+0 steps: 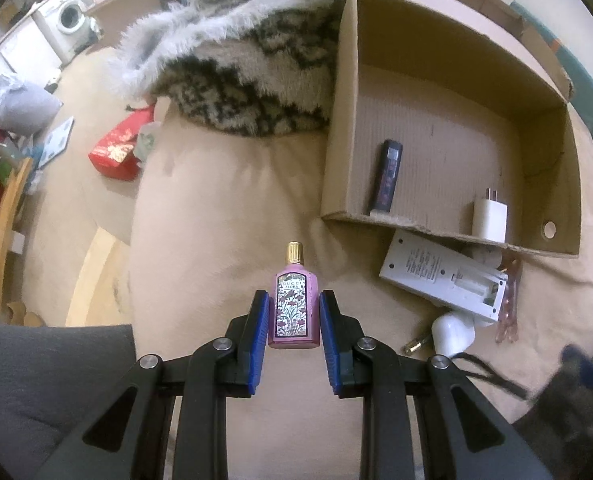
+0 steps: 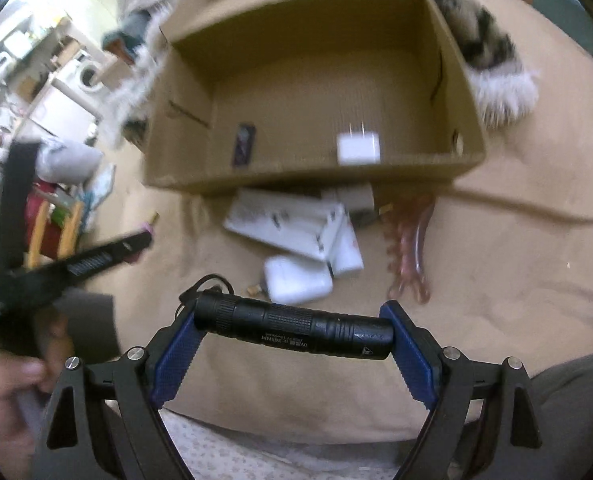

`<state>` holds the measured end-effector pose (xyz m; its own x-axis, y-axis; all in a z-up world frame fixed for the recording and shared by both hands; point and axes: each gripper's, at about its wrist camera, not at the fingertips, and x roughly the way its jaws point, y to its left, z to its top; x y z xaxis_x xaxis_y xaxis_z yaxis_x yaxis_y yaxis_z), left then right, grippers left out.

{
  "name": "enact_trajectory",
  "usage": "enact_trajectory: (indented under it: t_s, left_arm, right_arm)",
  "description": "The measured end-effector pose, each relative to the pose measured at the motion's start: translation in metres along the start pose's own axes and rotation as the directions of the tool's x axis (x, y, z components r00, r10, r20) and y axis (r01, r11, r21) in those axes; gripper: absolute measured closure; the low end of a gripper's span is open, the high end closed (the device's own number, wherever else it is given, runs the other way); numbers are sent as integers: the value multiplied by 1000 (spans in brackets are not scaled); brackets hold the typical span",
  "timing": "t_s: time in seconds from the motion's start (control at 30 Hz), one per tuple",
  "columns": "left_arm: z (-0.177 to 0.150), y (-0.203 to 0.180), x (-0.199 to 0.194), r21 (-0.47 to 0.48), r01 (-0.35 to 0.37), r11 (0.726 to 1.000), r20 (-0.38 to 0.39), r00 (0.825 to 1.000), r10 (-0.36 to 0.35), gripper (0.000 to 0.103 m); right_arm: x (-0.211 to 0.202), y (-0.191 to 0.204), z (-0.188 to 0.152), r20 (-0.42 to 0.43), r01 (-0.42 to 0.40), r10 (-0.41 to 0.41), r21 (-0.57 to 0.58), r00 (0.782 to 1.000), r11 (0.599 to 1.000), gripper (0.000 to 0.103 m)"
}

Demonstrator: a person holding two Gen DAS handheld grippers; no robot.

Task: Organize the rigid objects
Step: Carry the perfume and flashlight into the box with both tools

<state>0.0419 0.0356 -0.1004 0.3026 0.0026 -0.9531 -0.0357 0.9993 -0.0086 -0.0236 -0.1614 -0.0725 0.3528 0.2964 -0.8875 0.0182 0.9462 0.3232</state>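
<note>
Left tongs (image 1: 293, 308) clamping perfume bottle (image 1: 294, 304), right tongs (image 2: 292, 330) clamping flashlight (image 2: 292, 330) endwise, both short of cardboard box (image 1: 448, 240) rim.

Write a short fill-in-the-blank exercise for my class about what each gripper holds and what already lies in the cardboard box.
1. The left gripper holds a pink ____ bottle.
2. The right gripper grips a black ____ end to end between its fingers.
3. Inside the cardboard box sits a white ____ with two prongs.

Missing words: perfume; flashlight; charger
</note>
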Motion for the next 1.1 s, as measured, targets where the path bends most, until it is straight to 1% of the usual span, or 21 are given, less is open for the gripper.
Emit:
enact_trajectory:
  t_s: [0.07, 0.1, 0.2, 0.27, 0.4, 0.47, 0.6, 0.67, 0.73, 0.83, 0.97, 1.03, 1.1]
  left_arm:
    - [2, -4, -6, 27, 11, 1000, 12, 1000, -11, 80]
    - [3, -4, -10, 30, 12, 999, 23, 1000, -13, 80]
    - [7, -9, -30, 52, 10, 999, 91, 996, -14, 80]
    - [13, -12, -41, 62, 14, 998, 122, 992, -22, 80]
    - [30, -21, -60, 83, 23, 996, 168, 985, -37, 80]
    - [42, -25, -67, 95, 16, 995, 189, 981, -34, 80]
    - [68, -34, -70, 116, 21, 993, 199, 979, -44, 80]
    - [82, -47, -64, 173, 15, 985, 185, 982, -47, 80]
    - [93, -53, -56, 178, 10, 984, 175, 984, -41, 80]
    - [101, -62, -40, 188, 24, 982, 167, 984, -56, 80]
    - [98, -72, -12, 208, 64, 976, 122, 988, -90, 80]
    - [95, -78, 0, 230, 64, 971, 112, 989, -91, 80]
    - [93, -81, 7, 248, 59, 967, 120, 989, -91, 80]
  right_arm:
    - [-13, -2, 6, 31, -23, 23, 1, 999, 1000, 10]
    - [-11, 2, 14, 44, -27, 27, -3, 999, 1000, 10]
    - [-36, -4, 31, 83, -46, 47, -20, 995, 999, 10]
    - [-46, -5, 42, 108, -51, 54, -28, 993, 998, 10]
    - [-65, -10, 68, 160, -53, 59, -42, 985, 998, 10]
    - [-72, -11, 82, 184, -56, 63, -45, 981, 997, 10]
    - [-78, -12, 111, 220, -50, 60, -53, 974, 997, 10]
    - [-72, -13, 123, 222, -51, 61, -50, 973, 997, 10]
    - [-60, -13, 133, 208, -39, 50, -55, 977, 998, 10]
    - [-37, -17, 143, 191, -11, 21, -54, 981, 998, 10]
    - [-2, -28, 149, 147, -37, 40, -21, 988, 999, 10]
    - [19, -33, 147, 125, -32, 34, -18, 992, 999, 10]
    - [35, -37, 142, 106, -25, 28, -29, 994, 999, 10]
